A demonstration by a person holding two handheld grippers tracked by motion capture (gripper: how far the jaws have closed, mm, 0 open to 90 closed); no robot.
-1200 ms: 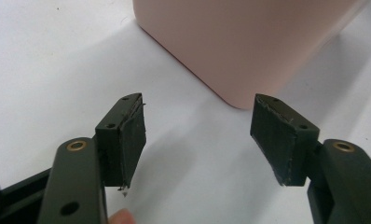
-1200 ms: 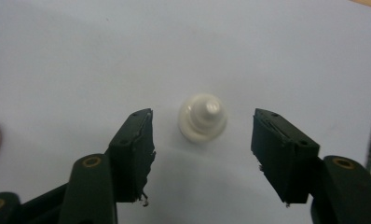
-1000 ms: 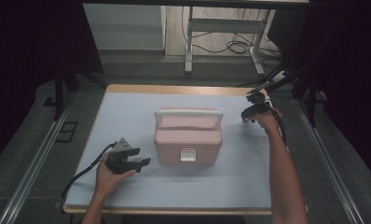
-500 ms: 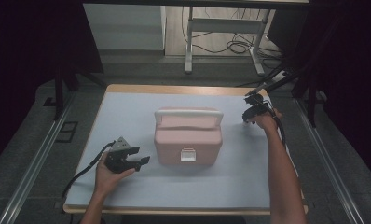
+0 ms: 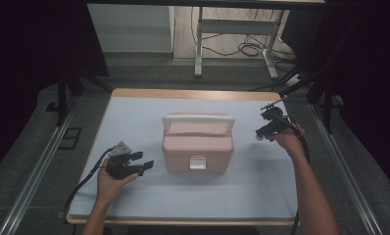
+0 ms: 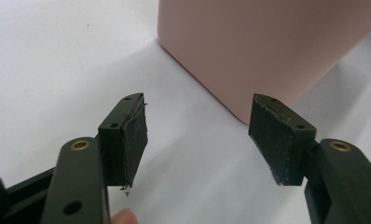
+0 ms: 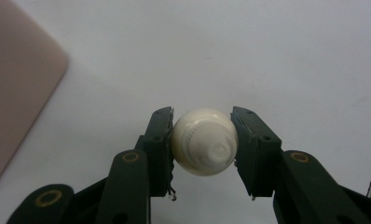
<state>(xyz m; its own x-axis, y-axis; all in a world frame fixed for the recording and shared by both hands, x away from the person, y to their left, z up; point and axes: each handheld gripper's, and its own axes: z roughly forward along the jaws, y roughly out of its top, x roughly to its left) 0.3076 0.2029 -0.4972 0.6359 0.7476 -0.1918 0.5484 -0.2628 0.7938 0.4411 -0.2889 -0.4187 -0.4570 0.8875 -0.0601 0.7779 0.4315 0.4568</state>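
Desk pale blue, pink box mid-frame | right hand-held gripper just closed, pinching white ball, lifted at right since a second ago | left hand-held gripper spread, empty | box next, probably

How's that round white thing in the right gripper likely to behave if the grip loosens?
The white ball-shaped thing is round and smooth-looking, so it would probably slip and roll off across the table. The right gripper clamps only its sides. It keeps its shape between the pads, so it is likely stiff.
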